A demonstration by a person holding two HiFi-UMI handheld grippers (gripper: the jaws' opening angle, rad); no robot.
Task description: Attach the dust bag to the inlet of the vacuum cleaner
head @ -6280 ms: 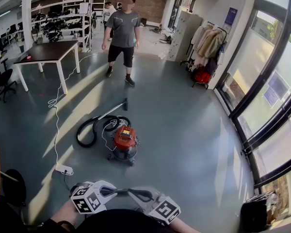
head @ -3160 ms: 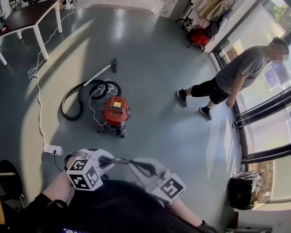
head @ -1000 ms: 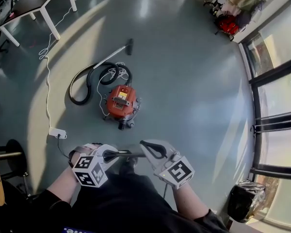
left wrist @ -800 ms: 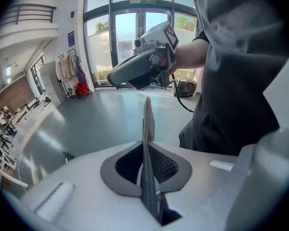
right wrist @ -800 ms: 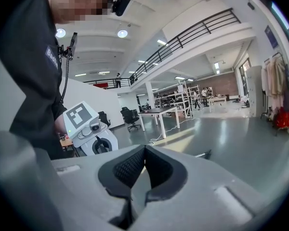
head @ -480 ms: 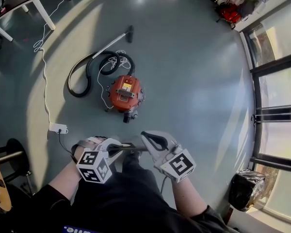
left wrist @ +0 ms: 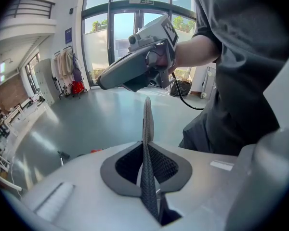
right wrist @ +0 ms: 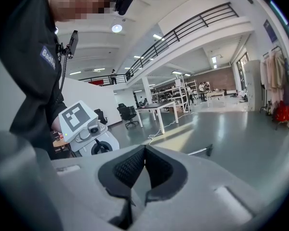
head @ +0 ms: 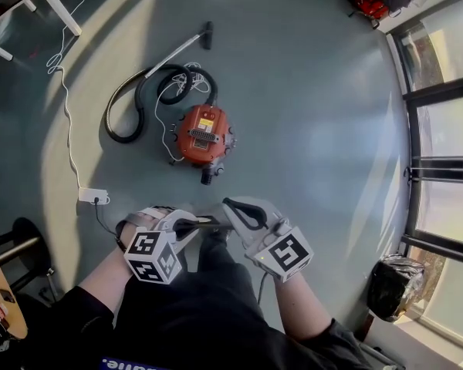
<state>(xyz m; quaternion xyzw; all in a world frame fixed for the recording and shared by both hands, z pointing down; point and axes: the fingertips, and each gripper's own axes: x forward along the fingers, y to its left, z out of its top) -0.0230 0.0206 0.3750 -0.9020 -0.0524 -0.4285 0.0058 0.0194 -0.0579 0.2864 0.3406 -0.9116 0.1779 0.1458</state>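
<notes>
Vacuum (head: 204, 133) on the floor, well beyond both sets of fingertips: red, upright, casing apparently closed, no inlet in view. Hose (head: 135, 102) coiled on its far side, white cord (head: 166, 122) looped just beside it.

Likely trouble from here:
- Nothing free to open the casing, with both grippers clenched. Risk of nudging the vacuum and sending it rolling away from the fingertips during a hurried reach.
- Risk of snagging a fingertip in the hose or cord loops lying so close to the body.
- Risk of losing the thin sheet (left wrist: 147, 124) from the left gripper (head: 193, 224). Pinched only along a narrow edge, free to swing or slip out on the way down.
- Risk of pressing the opening on crooked, with the inlet hidden until the casing is off.

Left gripper: fingers nearly together, clamped on that sheet. Seen edge-on, upright between the pads (left wrist: 159, 165), grey above, mesh-textured below, reaching past the fingertips. Too thin and too little of it visible to name for certain; possibly the bag folded flat, no more than a guess.

Right gripper (head: 235, 210): fingers fully clenched, pads (right wrist: 127, 170) meeting in a tight notch, nothing between them, touching nothing. Tips just beside the left fingertips, pointing across toward them.
</notes>
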